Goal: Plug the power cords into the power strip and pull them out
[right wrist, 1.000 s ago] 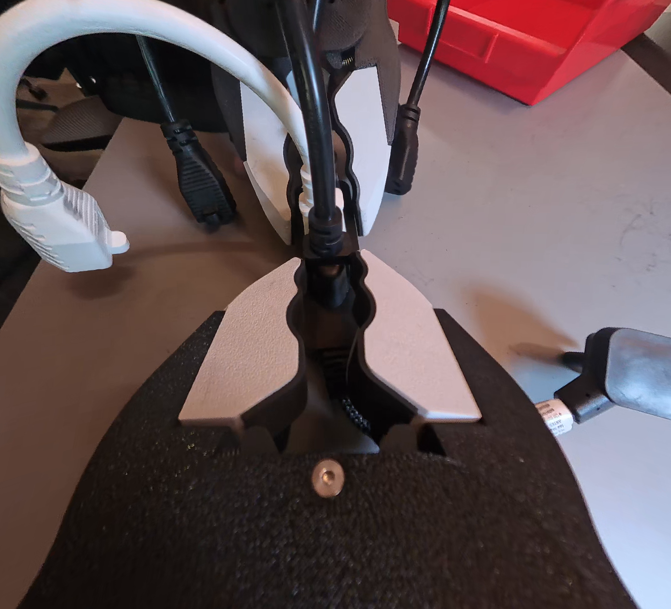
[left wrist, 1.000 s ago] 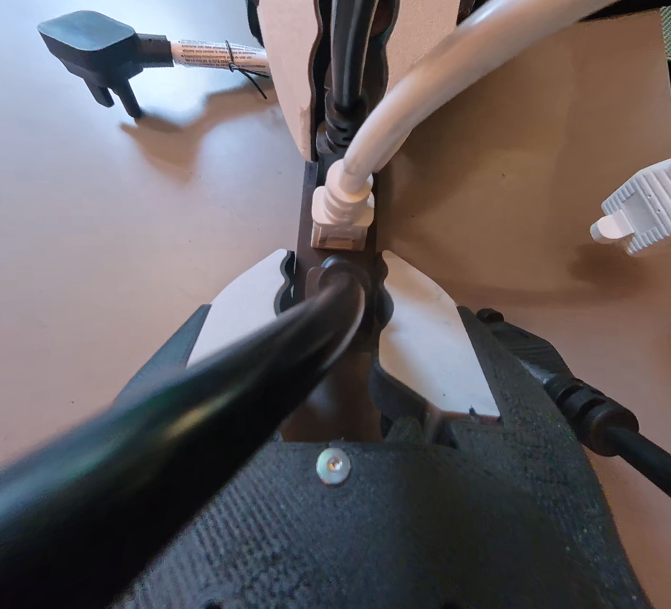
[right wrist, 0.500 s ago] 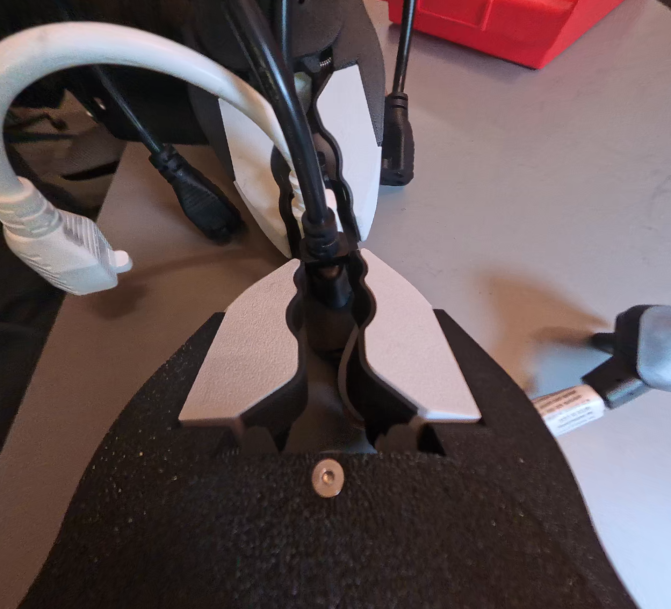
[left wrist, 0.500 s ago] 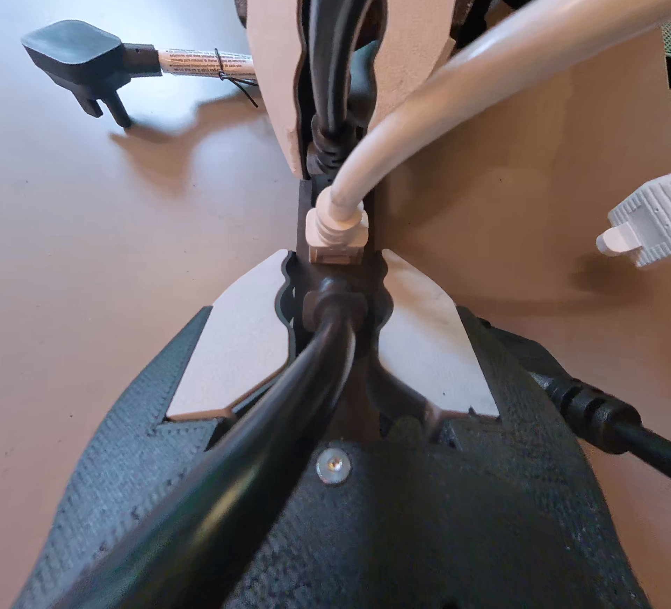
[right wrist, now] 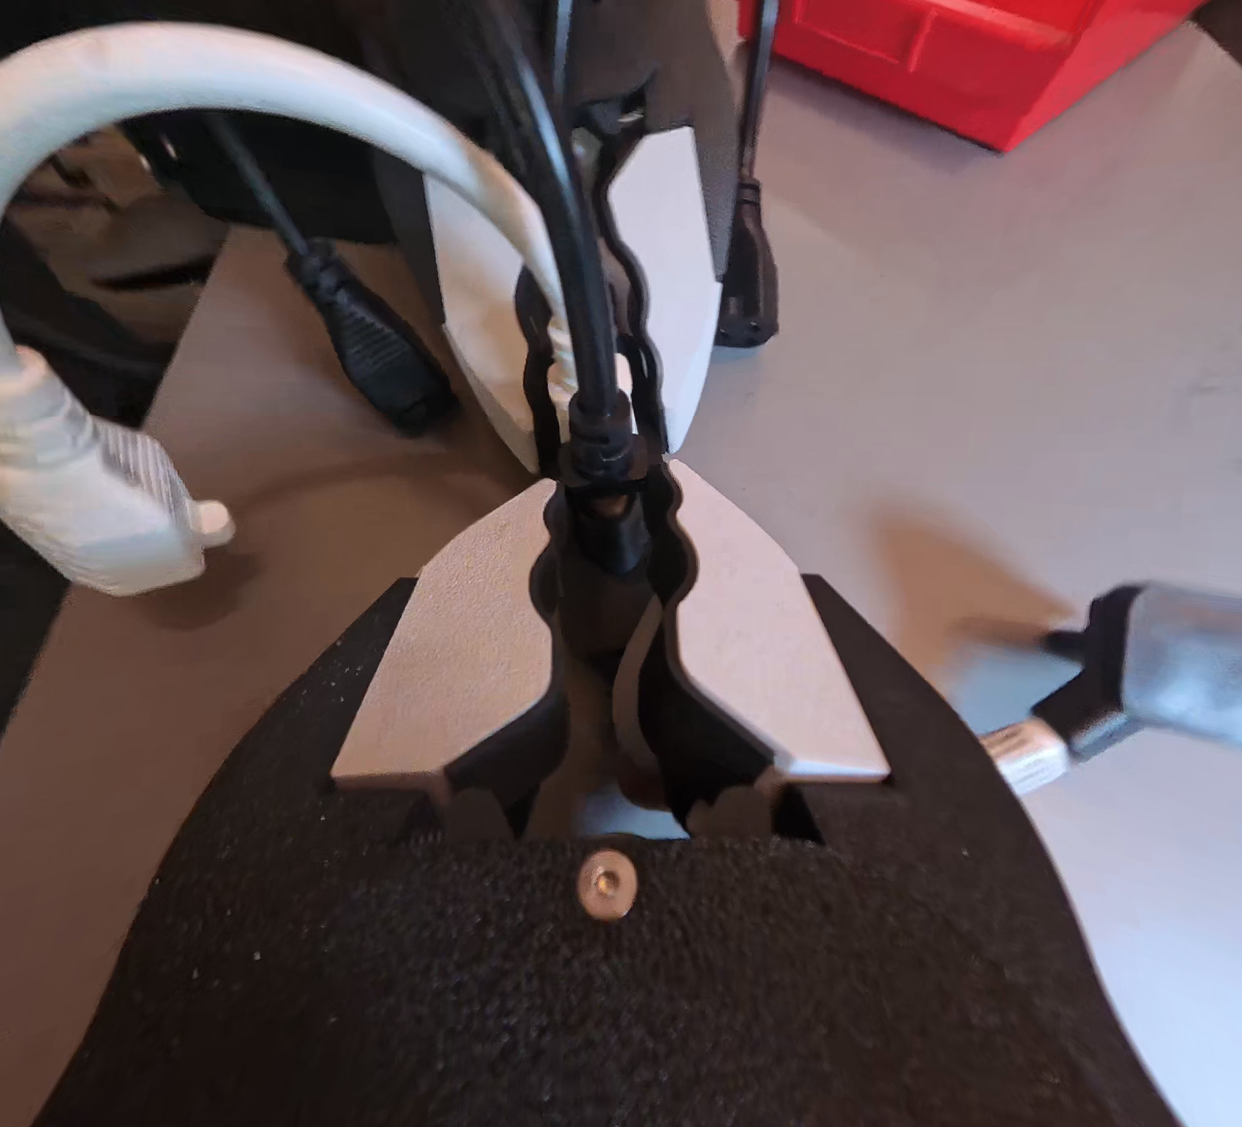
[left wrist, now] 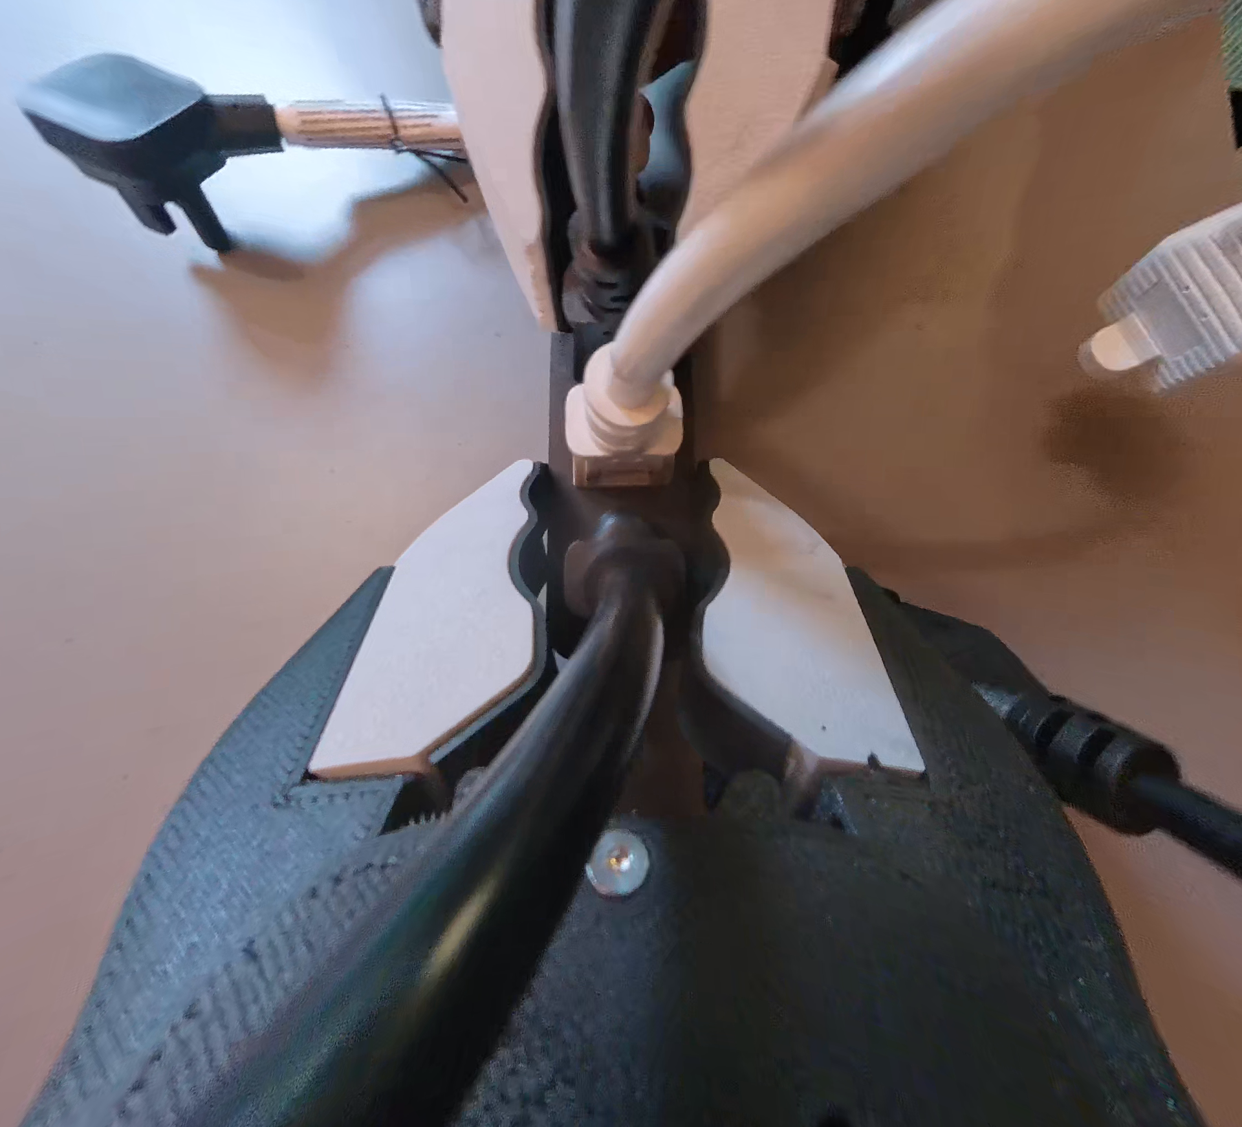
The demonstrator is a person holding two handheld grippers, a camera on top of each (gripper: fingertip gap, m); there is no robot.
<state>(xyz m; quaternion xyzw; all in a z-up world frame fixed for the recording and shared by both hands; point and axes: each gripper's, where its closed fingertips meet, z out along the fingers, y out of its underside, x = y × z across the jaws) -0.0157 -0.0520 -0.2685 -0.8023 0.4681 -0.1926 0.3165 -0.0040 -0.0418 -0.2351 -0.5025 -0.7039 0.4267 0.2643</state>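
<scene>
The narrow black power strip (left wrist: 561, 402) ran lengthwise between the two grippers, above the surface (left wrist: 235, 422). The left gripper (left wrist: 622, 547) had its jaws closed on the strip's near end around a black plug (left wrist: 622, 564); the right gripper (right wrist: 608, 530) clamped the opposite end. A white plug (left wrist: 625, 443) sat in the middle socket, its cord arching up.

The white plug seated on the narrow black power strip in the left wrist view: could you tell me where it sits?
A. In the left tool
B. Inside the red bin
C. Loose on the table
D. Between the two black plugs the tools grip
D: the white plug stands on the narrow black power strip between the near black plug and the far black plug.
</scene>
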